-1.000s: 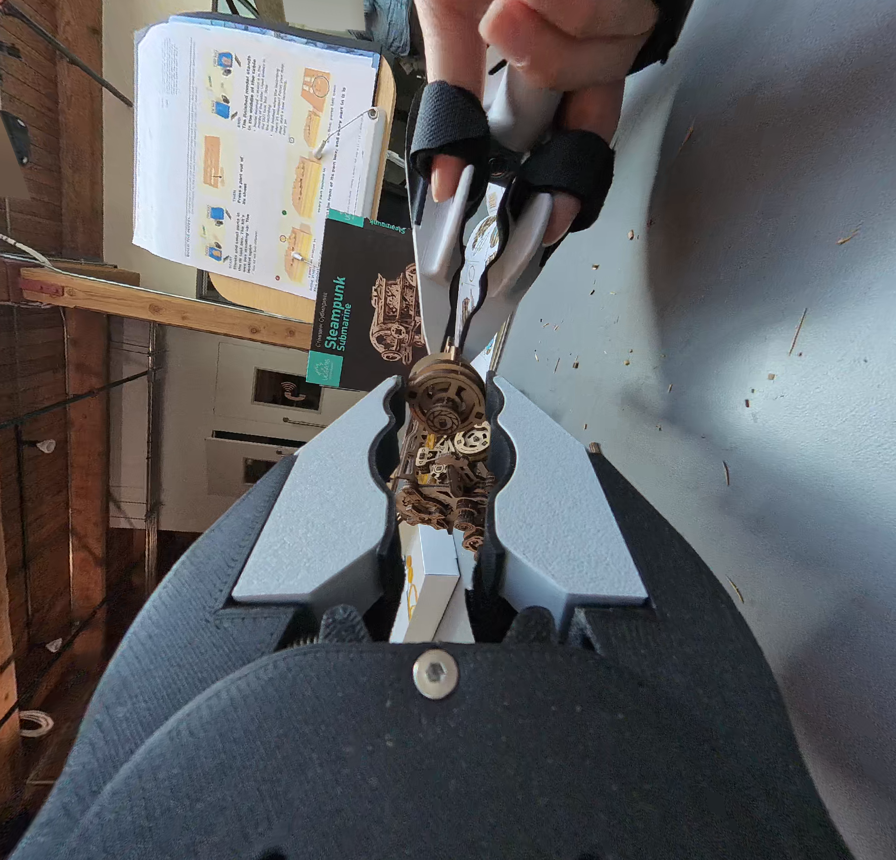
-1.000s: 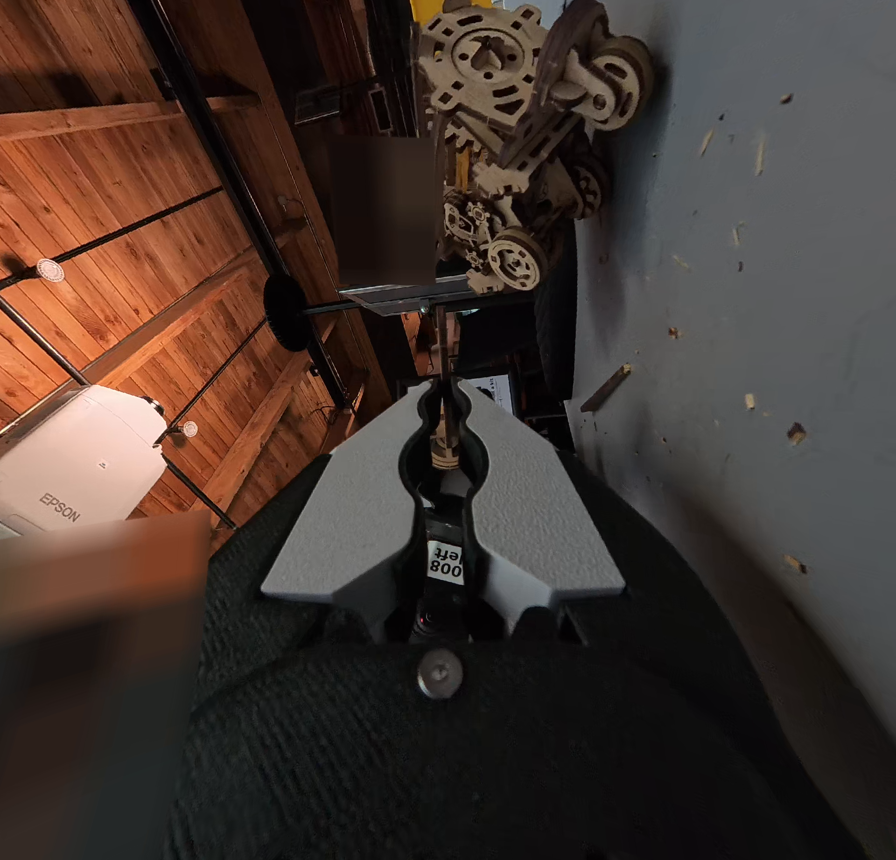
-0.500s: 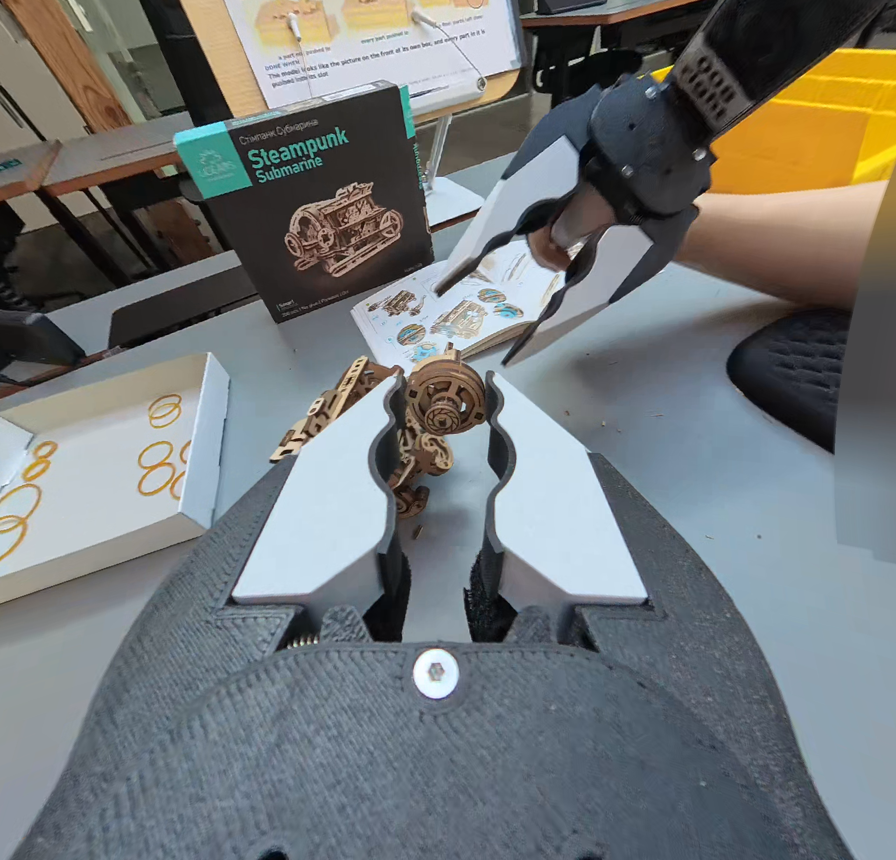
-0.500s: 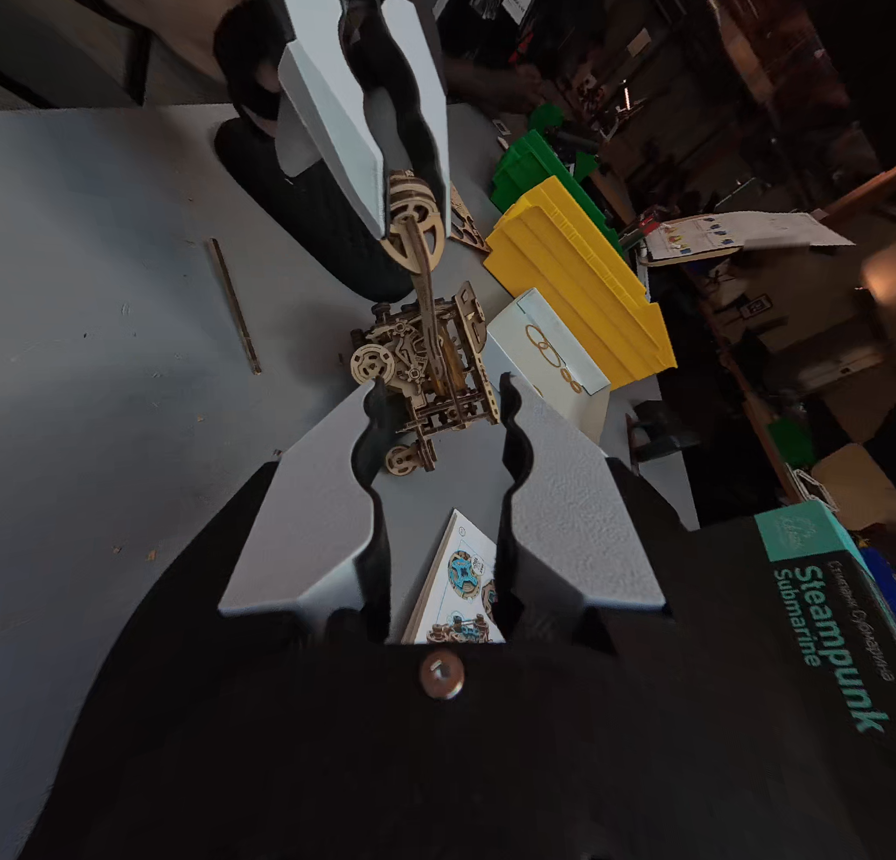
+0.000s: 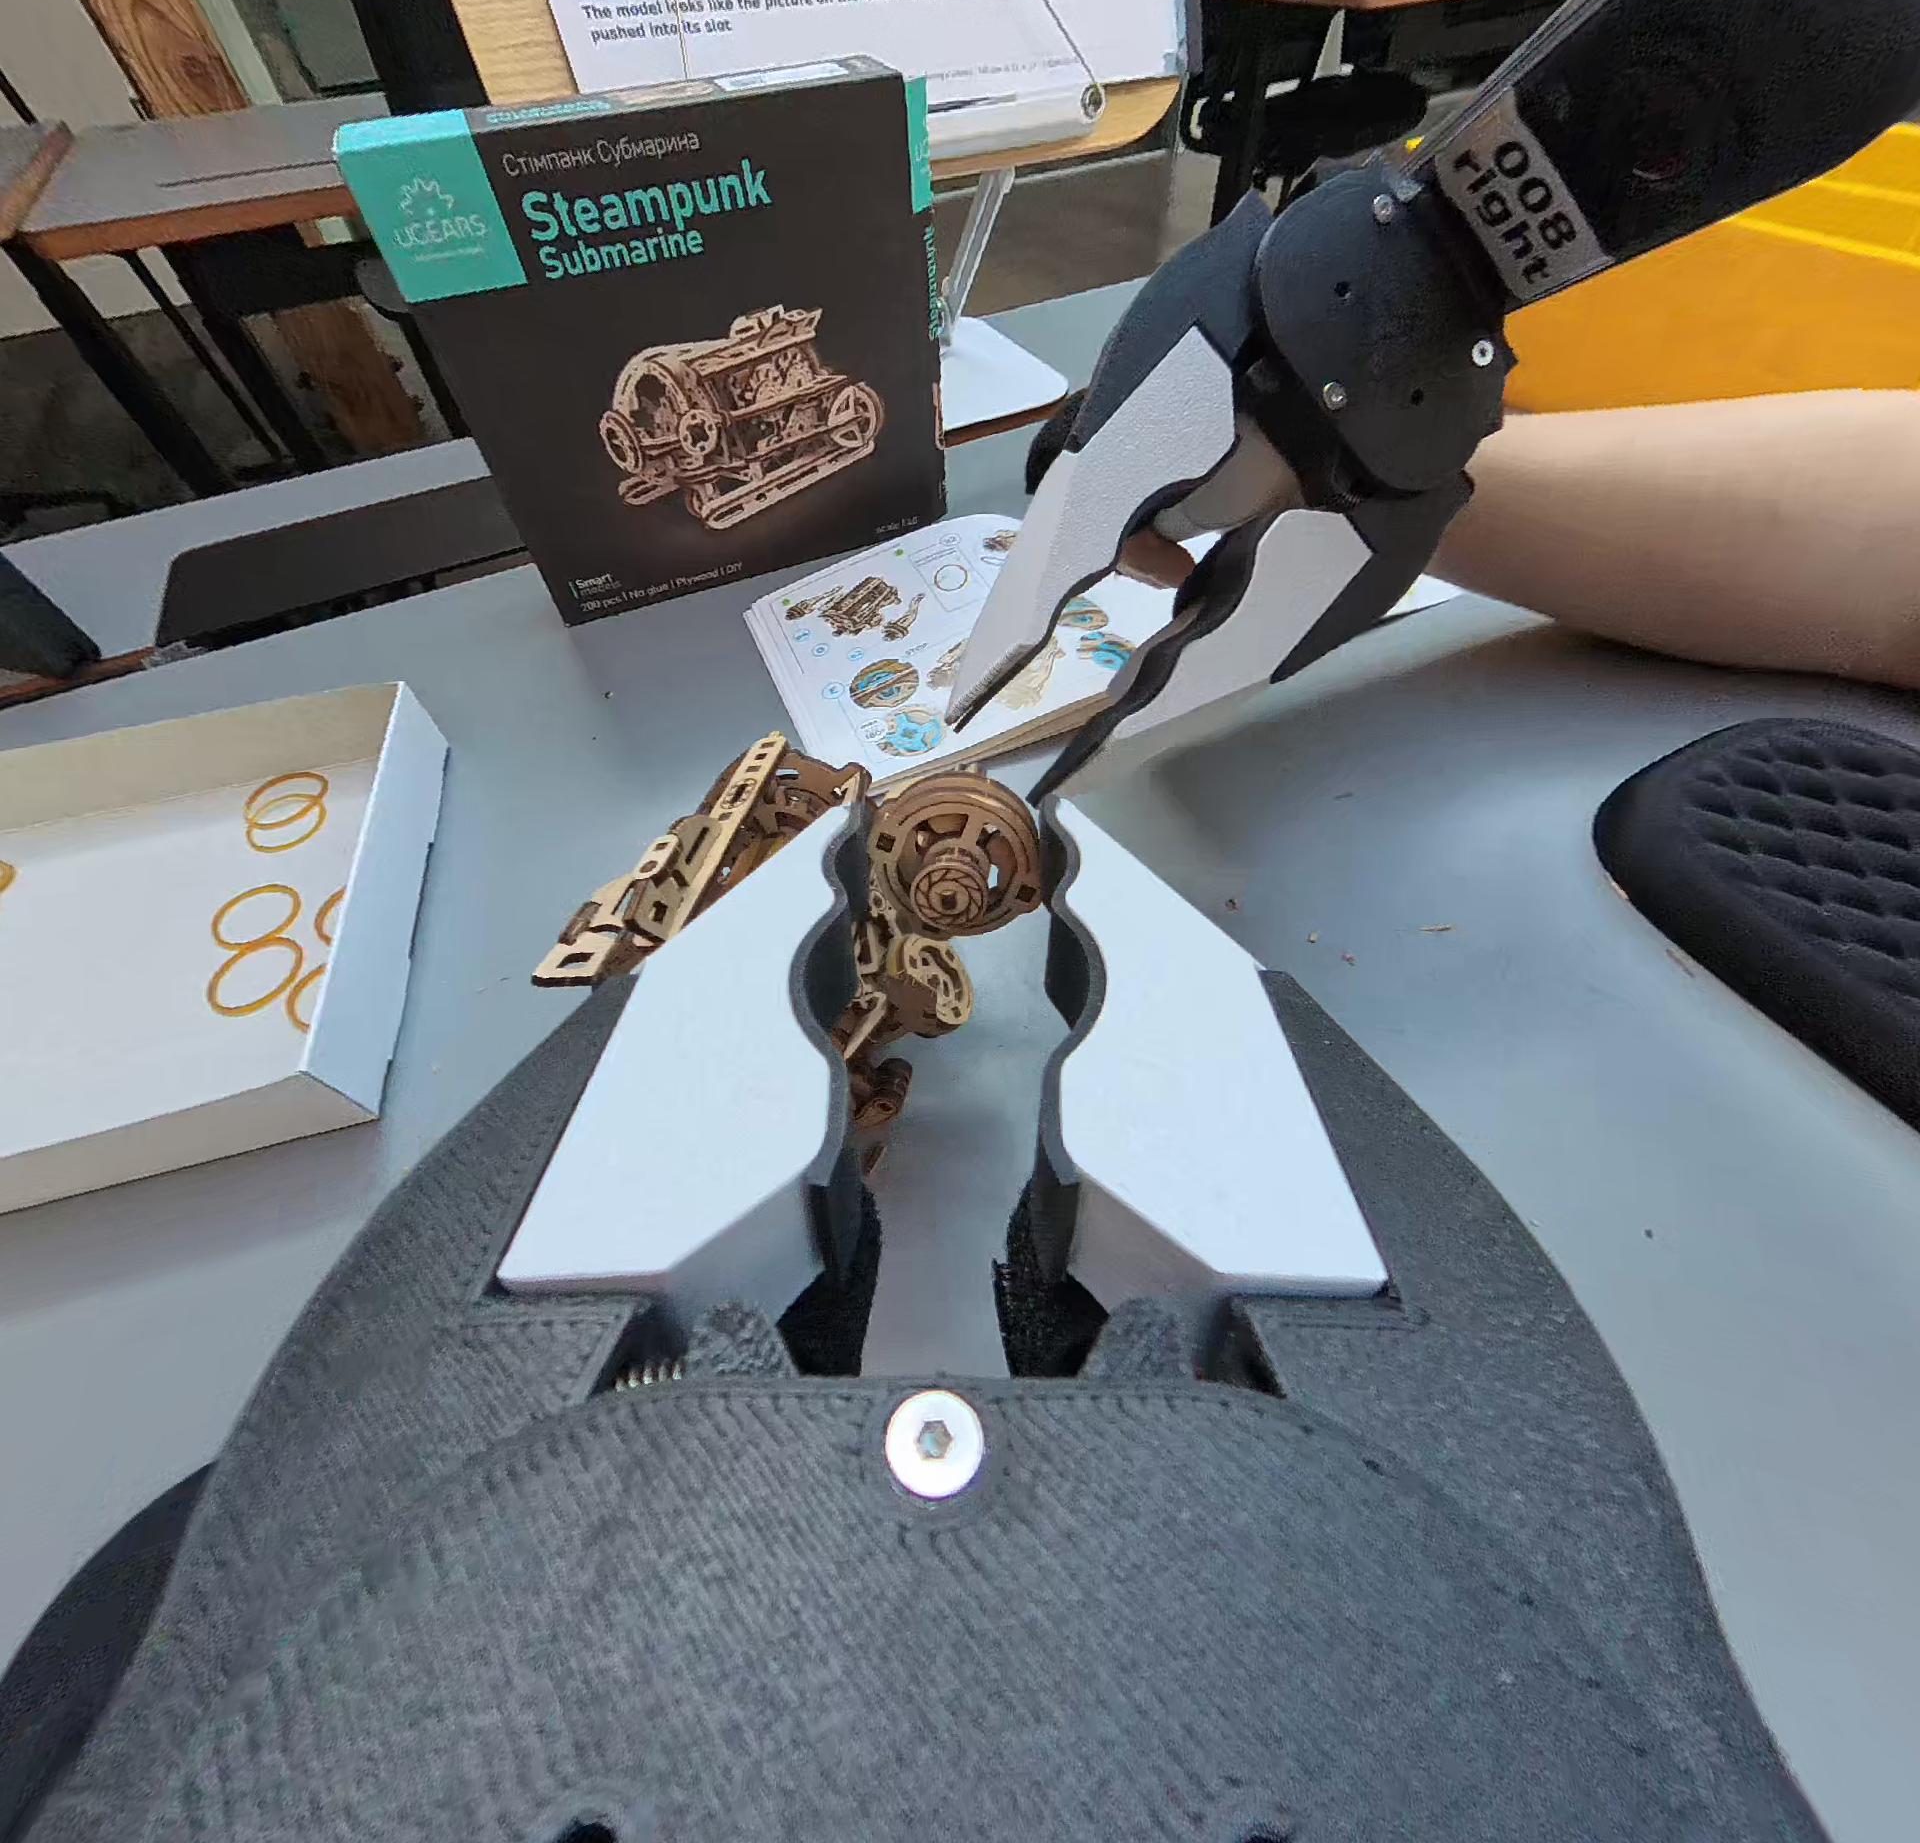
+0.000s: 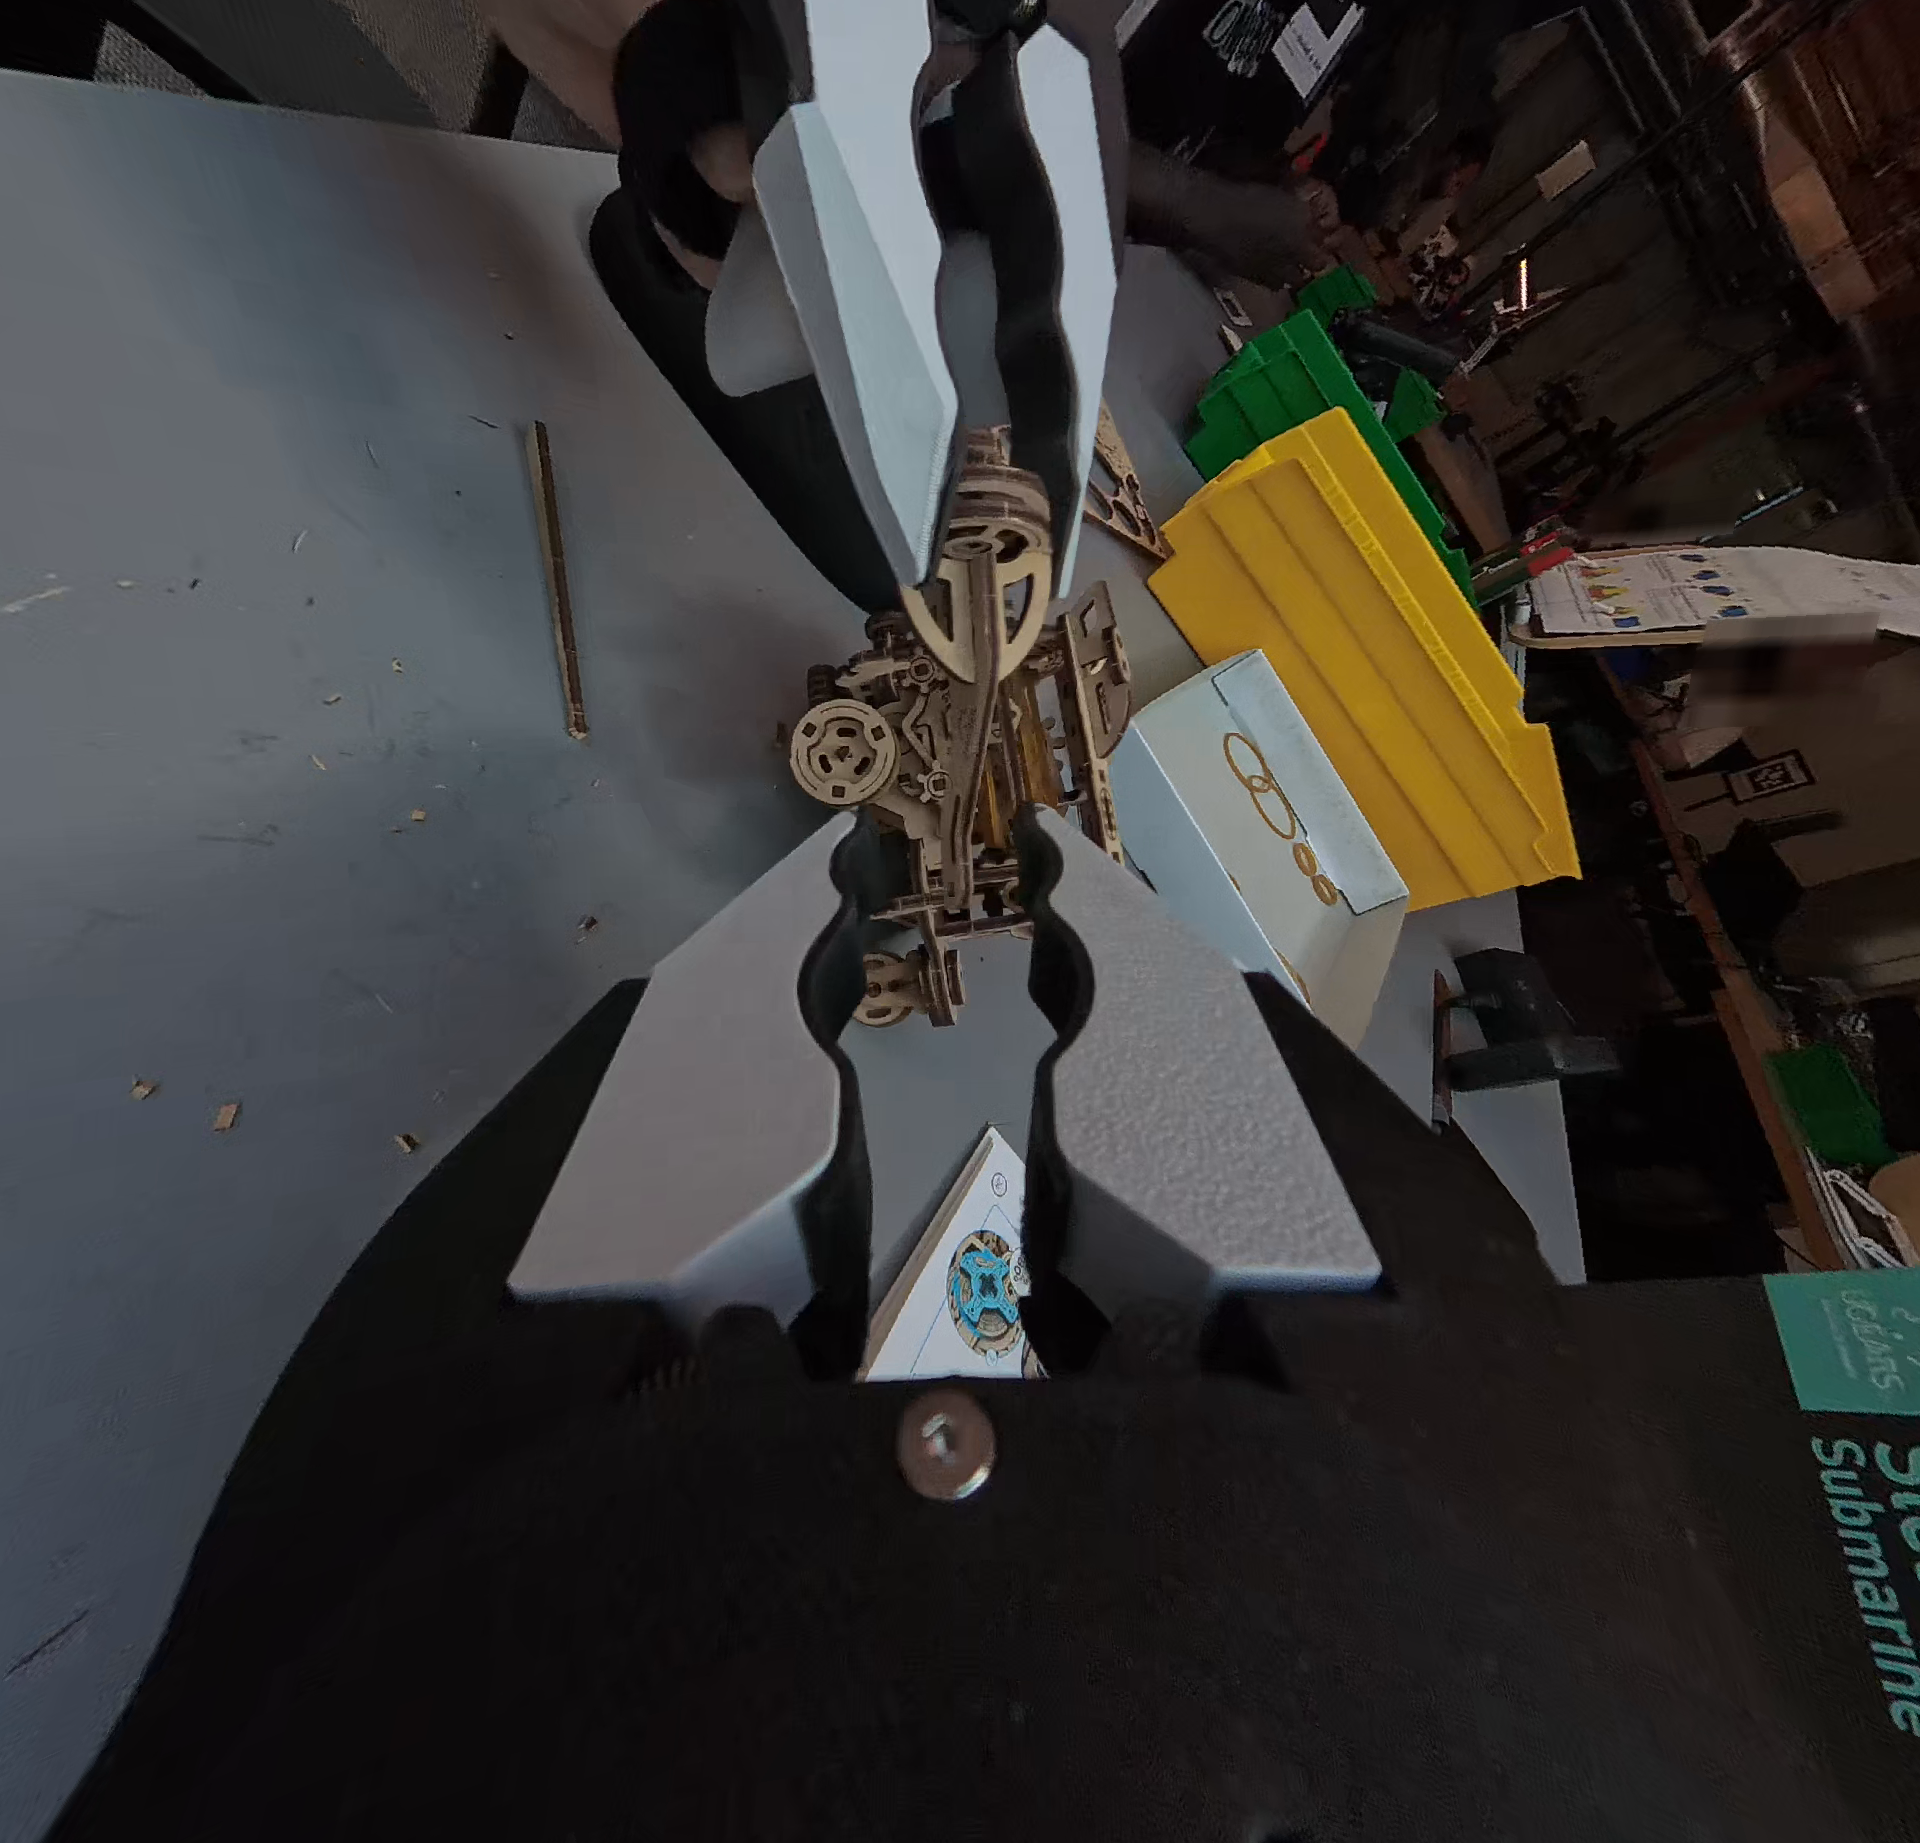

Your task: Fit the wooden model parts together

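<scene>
The wooden model (image 5: 914, 920) looked largely built, held above the table (image 5: 1351, 1014) by its round end in the left claw (image 5: 951, 837), while the half-open, empty right claw (image 6: 940, 848) reached toward its frame.

Wooden model (image 5: 940, 879) clamped at its round drum between left gripper (image 5: 951, 837) pads.
Held above grey table (image 5: 1403, 1118); right gripper (image 5: 997, 754) open just beyond.

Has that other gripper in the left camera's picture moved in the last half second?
Yes. The right gripper has come down and nearer: against the instruction booklet, its tips now reach the booklet's near edge, beside the wooden model.
</scene>
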